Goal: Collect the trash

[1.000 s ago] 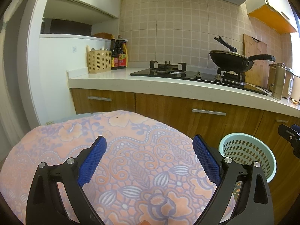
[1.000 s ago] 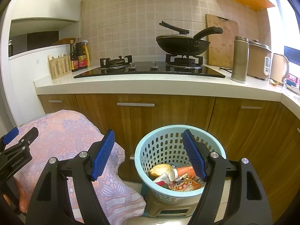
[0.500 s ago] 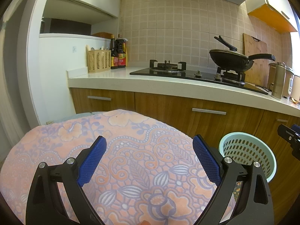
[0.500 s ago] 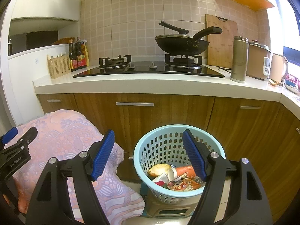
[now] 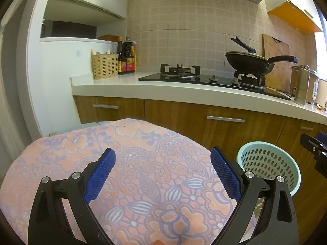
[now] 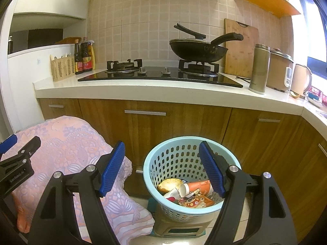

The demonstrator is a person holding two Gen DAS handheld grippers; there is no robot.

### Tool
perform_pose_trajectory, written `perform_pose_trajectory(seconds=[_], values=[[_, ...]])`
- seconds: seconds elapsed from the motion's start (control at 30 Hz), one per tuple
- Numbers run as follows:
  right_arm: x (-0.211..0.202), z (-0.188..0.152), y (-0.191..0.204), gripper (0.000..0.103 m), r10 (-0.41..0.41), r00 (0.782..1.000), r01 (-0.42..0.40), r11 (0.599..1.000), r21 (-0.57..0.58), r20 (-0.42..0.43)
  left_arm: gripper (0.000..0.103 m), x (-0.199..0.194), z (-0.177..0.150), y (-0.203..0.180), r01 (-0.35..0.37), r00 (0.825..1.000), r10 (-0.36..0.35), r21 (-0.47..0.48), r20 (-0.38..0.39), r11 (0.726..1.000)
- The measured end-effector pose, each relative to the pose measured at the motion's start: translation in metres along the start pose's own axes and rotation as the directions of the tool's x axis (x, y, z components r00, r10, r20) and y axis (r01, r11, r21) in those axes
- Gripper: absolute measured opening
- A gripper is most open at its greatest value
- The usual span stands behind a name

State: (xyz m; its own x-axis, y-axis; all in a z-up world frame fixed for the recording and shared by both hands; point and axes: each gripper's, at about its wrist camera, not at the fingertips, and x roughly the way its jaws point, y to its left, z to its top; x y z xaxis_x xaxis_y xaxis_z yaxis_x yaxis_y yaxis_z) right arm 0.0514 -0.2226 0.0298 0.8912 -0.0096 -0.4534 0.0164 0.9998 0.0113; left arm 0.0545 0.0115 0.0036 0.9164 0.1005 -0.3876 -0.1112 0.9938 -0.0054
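A light blue perforated basket (image 6: 179, 155) stands on a small beige stool in front of the wooden cabinets. It holds trash: an orange paper cup (image 6: 197, 187), a white cup, a snack wrapper (image 6: 194, 201) and a yellowish lump (image 6: 169, 183). My right gripper (image 6: 162, 168) hangs open above and in front of the basket, nothing between its blue pads. My left gripper (image 5: 162, 172) is open over a pink floral cloth (image 5: 130, 163), empty too. The basket (image 5: 267, 163) shows at the right of the left wrist view. The left gripper's tip (image 6: 18, 153) appears at the far left of the right wrist view.
The cloth (image 6: 67, 147) drapes over a bulky object left of the basket. Behind runs a white counter (image 6: 163, 91) with a gas hob, a black pan (image 6: 198, 49), sauce bottles, a utensil basket, a thermos (image 6: 259, 69), a rice cooker and a kettle. Wooden cabinet doors stand below.
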Motion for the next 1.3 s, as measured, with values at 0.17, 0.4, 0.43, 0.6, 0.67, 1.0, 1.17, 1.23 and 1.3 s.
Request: perform_pose_trajectory(seconds=[0.17,0.4,0.43,0.6,0.67,1.0,1.17,1.23,1.3], values=[[-0.0001,-0.0003,0.0011,0.071,-0.001,1.000,0.001,1.000,-0.002,-0.001,0.092,0.0010,0.0000,-0.0002,0.002,1.000,-0.002,0.005,-0.004,1.000],[0.0033,-0.0010,0.0007,0.071,-0.001,1.000,0.001,1.000,0.002,-0.011,0.092,0.0026,0.0005,-0.0011,0.001,1.000,-0.001,0.013,-0.005,1.000],[0.0034,-0.0010,0.0009,0.071,-0.002,1.000,0.002,1.000,0.001,-0.010,0.092,0.0027,0.0005,-0.0013,0.003,1.000,-0.003,0.014,-0.006,1.000],[0.0044,-0.0008,0.0001,0.071,-0.004,1.000,0.004,1.000,0.002,-0.007,0.092,0.0016,0.0004,-0.0043,0.000,1.000,0.000,0.030,-0.003,1.000],[0.0044,-0.0005,-0.0002,0.071,-0.006,1.000,0.006,1.000,0.003,-0.006,0.092,0.0007,0.0004,-0.0042,-0.004,1.000,0.004,0.034,0.003,0.999],[0.0031,-0.0011,-0.0010,0.071,-0.009,1.000,0.009,1.000,0.005,-0.005,0.092,-0.0007,0.0014,-0.0053,-0.012,1.000,0.012,0.041,0.004,0.999],[0.0025,-0.0011,-0.0006,0.071,-0.008,1.000,0.008,1.000,0.005,-0.003,0.092,-0.0003,0.0015,-0.0047,-0.020,1.000,0.019,0.045,0.008,0.999],[0.0026,-0.0017,-0.0010,0.071,-0.006,1.000,0.006,1.000,0.005,-0.003,0.092,0.0009,0.0021,-0.0046,-0.023,1.000,0.023,0.047,0.006,0.999],[0.0025,-0.0021,-0.0008,0.071,-0.006,1.000,0.006,1.000,0.004,-0.004,0.092,0.0008,0.0017,-0.0046,-0.025,1.000,0.025,0.052,0.007,0.998]])
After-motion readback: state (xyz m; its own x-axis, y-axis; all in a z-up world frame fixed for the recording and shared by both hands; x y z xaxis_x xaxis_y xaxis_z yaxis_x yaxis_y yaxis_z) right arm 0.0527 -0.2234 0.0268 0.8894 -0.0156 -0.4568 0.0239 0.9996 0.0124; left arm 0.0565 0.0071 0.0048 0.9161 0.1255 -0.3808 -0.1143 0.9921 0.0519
